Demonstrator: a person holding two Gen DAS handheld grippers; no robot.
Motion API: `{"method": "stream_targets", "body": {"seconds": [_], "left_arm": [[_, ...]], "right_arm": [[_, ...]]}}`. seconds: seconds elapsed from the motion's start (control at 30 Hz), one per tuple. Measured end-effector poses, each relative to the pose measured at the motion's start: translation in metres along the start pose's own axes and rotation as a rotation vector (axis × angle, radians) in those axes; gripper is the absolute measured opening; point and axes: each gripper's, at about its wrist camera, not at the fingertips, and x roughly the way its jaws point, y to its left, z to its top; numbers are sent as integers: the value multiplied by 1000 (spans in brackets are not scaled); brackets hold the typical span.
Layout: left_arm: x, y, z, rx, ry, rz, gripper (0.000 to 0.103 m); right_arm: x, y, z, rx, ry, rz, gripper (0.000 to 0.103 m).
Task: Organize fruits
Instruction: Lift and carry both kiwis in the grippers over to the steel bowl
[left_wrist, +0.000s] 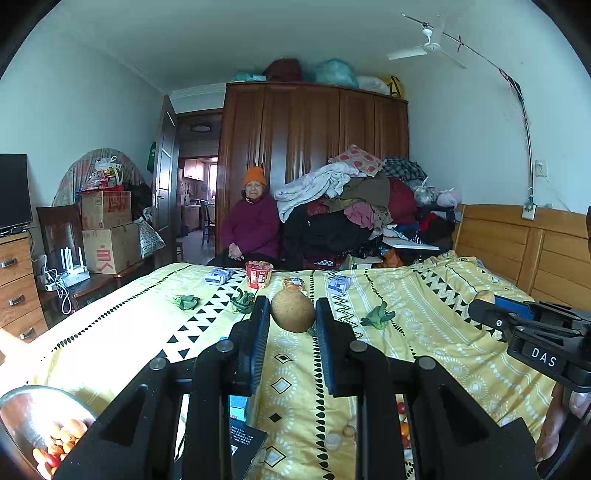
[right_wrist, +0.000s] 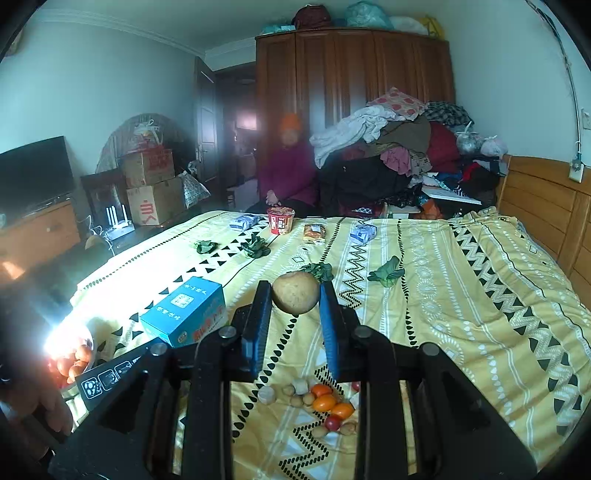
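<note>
My left gripper (left_wrist: 292, 314) is shut on a round brown fruit (left_wrist: 292, 311) and holds it above the yellow bedspread (left_wrist: 424, 317). My right gripper (right_wrist: 295, 299) is shut on a pale yellow-brown round fruit (right_wrist: 295, 292), also held above the bed. The right gripper also shows at the right edge of the left wrist view (left_wrist: 480, 306). A loose heap of small orange, red and tan fruits (right_wrist: 325, 402) lies on the bedspread below the right gripper. A metal bowl (left_wrist: 22, 413) with small orange and red fruits sits at the lower left.
A blue box (right_wrist: 184, 314) lies left of the right gripper. Green leafy vegetables (right_wrist: 386, 275), a red noodle cup (right_wrist: 280, 220) and snack packets (right_wrist: 314, 233) lie farther up the bed. A seated person (left_wrist: 251, 225), a clothes pile and a wooden headboard (right_wrist: 546, 206) border it.
</note>
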Motion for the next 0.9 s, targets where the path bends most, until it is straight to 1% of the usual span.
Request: {"method": "stream_targets", "body": {"seconds": [0.13, 0.23, 0.33, 0.43, 0.5, 0.53, 0.57, 0.63, 0.67, 0.73, 0.8, 0.9], "left_arm": [[-1, 10, 4, -18, 2, 8, 25], [-2, 21, 5, -27, 8, 39, 25], [-3, 45, 3, -33, 49, 112, 25], [-9, 85, -8, -49, 118, 205, 25], [-18, 120, -22, -66, 162, 270, 25], [-24, 142, -30, -73, 187, 316, 25], [-29, 162, -37, -87, 209, 354, 25], [-43, 210, -50, -138, 248, 438, 25], [-52, 234, -56, -160, 268, 481, 25], [-67, 279, -68, -213, 309, 547, 25], [-84, 320, -78, -272, 341, 600, 25], [-99, 362, -90, -332, 378, 635, 25]], "right_arm": [[4, 2, 0, 10, 13, 5, 27], [8, 8, -1, 4, 24, 11, 27], [13, 21, 2, 5, 38, 38, 27], [25, 48, 5, 10, 83, 118, 27], [35, 84, 5, -17, 113, 185, 27], [39, 104, 3, -37, 127, 223, 27], [44, 131, 2, -60, 146, 277, 27], [53, 175, -1, -97, 179, 364, 27], [57, 204, -3, -121, 199, 415, 27], [62, 250, -9, -160, 246, 499, 27], [68, 295, -16, -190, 298, 577, 27], [74, 352, -27, -224, 376, 676, 27]]}}
